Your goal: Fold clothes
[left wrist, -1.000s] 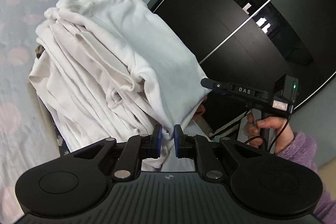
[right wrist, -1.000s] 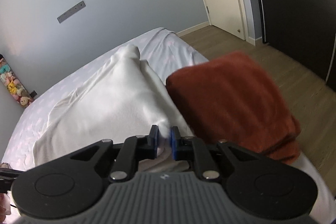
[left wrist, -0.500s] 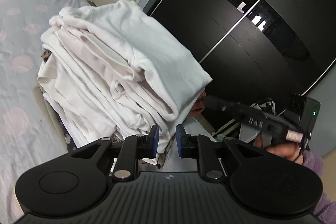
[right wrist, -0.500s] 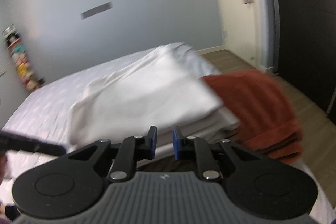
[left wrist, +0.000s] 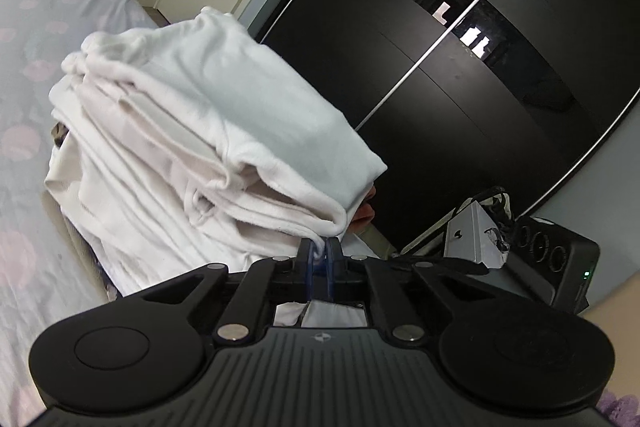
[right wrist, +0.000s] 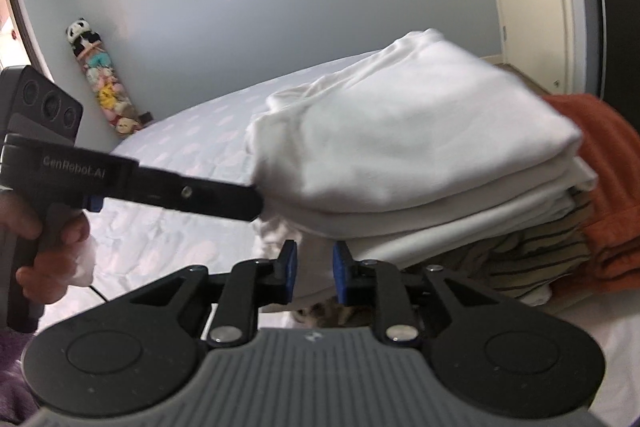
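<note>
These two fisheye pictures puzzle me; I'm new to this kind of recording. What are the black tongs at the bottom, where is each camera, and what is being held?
A person holds a two-finger gripper in each hand, each with its own camera looking along its fingers. In the left camera's picture, the left gripper is shut on an edge of the folded white garment, which tops a pile on the bed. In the right camera's picture, the right gripper is opening, nothing between its pads, before the same pile; a striped garment and an orange cloth lie there too.
</note>
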A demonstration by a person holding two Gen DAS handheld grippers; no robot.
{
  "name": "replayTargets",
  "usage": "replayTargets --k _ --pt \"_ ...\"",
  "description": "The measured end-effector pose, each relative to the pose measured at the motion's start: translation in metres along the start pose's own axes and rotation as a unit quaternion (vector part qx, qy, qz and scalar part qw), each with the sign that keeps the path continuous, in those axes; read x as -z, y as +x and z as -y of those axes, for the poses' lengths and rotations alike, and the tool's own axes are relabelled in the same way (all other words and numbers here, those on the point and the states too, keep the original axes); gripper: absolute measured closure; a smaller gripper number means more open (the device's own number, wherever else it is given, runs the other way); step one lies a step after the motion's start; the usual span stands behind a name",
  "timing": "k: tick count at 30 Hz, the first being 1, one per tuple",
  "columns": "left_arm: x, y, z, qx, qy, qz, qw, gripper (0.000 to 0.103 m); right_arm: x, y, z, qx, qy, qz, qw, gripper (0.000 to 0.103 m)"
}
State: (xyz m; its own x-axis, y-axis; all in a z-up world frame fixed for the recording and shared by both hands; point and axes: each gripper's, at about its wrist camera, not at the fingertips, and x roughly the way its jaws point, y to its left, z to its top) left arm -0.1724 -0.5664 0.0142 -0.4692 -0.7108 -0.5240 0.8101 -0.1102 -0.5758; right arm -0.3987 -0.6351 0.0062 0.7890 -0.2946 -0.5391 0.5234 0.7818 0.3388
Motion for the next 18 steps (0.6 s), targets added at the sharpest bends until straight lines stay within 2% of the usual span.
replayTargets --k 4,5,7,12,18 --pt "-0.001 -0.001 0.004 0.0 0.005 0.002 1.0 0.099 0.0 0.014 -0.006 -0.01 0.004 0.0 1.0 0.08" --pt "-0.001 -0.001 0.004 0.0 0.005 0.002 1.0 0.099 0.0 0.016 -0.01 -0.016 -0.002 -0.002 1.0 0.089" --pt "-0.001 -0.002 0.003 0.0 0.005 0.003 1.0 0.099 0.001 0.02 -0.016 -0.03 -0.016 -0.005 0.999 0.096" --pt "0.009 0.004 -0.006 -0.018 -0.008 -0.018 0.9996 0.099 0.009 0.021 -0.038 -0.038 -0.057 -0.018 0.998 0.096" --pt "0.032 0.002 -0.024 -0.045 -0.031 -0.031 0.998 0.099 0.015 0.028 -0.041 -0.039 -0.045 -0.038 0.998 0.092"
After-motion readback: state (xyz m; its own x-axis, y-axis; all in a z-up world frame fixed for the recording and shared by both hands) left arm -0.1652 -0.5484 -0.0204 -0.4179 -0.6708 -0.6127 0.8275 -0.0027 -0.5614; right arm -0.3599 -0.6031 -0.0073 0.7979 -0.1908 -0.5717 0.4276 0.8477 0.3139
